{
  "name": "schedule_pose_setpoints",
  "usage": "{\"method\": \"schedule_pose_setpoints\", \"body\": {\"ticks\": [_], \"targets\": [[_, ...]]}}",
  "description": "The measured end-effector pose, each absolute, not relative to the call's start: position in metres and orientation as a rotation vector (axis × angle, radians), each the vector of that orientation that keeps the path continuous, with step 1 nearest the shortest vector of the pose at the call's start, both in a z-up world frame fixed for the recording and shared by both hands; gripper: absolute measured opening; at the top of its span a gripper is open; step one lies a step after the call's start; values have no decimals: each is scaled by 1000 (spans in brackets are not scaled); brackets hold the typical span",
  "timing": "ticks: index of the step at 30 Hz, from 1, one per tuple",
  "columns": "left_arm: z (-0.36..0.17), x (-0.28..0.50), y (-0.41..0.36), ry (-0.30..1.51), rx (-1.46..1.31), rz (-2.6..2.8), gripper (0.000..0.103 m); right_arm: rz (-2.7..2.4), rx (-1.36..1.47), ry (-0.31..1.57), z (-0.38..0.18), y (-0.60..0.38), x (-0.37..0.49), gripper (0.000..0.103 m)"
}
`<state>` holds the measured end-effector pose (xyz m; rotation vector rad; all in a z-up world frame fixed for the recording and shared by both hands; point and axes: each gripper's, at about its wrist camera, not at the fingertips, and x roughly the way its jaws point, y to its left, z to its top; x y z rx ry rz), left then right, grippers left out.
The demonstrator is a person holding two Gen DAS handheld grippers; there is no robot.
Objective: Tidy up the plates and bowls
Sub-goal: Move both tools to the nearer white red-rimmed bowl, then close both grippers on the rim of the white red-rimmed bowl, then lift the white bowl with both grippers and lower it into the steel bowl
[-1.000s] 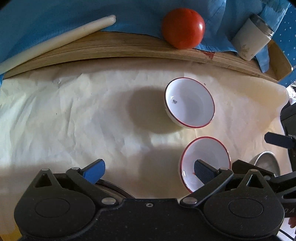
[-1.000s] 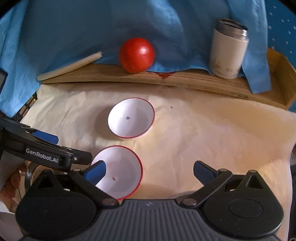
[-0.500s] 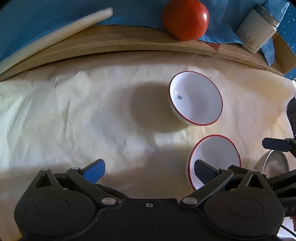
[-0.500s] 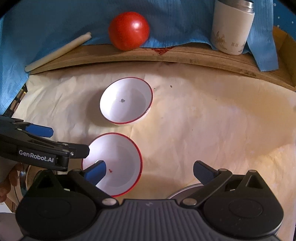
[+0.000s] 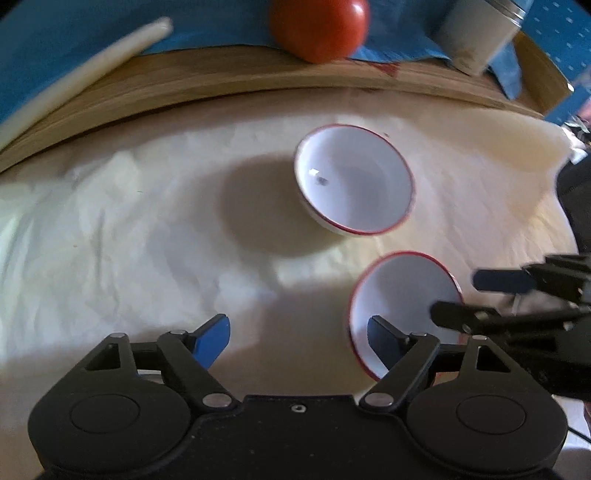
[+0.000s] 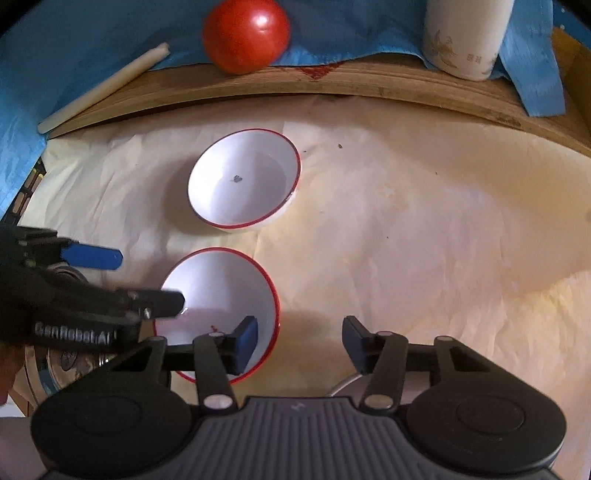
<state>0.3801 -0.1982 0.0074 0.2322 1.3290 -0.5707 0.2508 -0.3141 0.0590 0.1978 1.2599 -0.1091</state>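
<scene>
Two white bowls with red rims sit on cream paper. The far bowl (image 5: pixel 354 181) (image 6: pixel 243 177) stands free. The near bowl (image 5: pixel 402 299) (image 6: pixel 221 291) lies between both grippers. My left gripper (image 5: pixel 299 338) is open, its right finger over the near bowl's left rim. My right gripper (image 6: pixel 299 341) is open but narrower, its left finger inside the near bowl and its right finger outside the right rim. Each gripper shows in the other's view: left (image 6: pixel 107 280), right (image 5: pixel 480 299).
A wooden board (image 6: pixel 369 85) runs along the back with a red tomato (image 6: pixel 245 35), a white tumbler (image 6: pixel 465 37), a white stick (image 6: pixel 103 86) and blue cloth (image 6: pixel 74 44). A metal dish edge (image 6: pixel 347 384) peeks under my right gripper; a metal plate (image 6: pixel 48 362) lies lower left.
Both grippers have moved forward and closer to the near bowl. My right gripper's jaws have narrowed around the bowl's right rim. The left gripper's finger now reaches over the bowl.
</scene>
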Motion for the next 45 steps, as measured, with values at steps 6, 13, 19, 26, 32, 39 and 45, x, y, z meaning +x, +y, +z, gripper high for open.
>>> {"method": "schedule_pose_setpoints", "body": {"ticks": [6,13,19,26,32,39,45], "targets": [[0,377,-202,1368,226,-598,55,-103,213,1260,59,-314,250,45],[0,374,-202,1371,192,-616,42,-97,270,1261,58,-317,250,25],[0,370,-205,1379,133,-652,15,-69,364,1258,54,-320,249,10],[3,366,-203,1375,104,-636,9,-85,429,1237,56,-321,243,8],[19,365,-199,1343,71,-621,8,-90,452,1192,70,-324,236,8],[36,360,-208,1315,66,-655,8,-122,498,1142,86,-337,221,8],[48,353,-231,1296,87,-720,8,-183,534,1076,108,-353,200,8]]}}
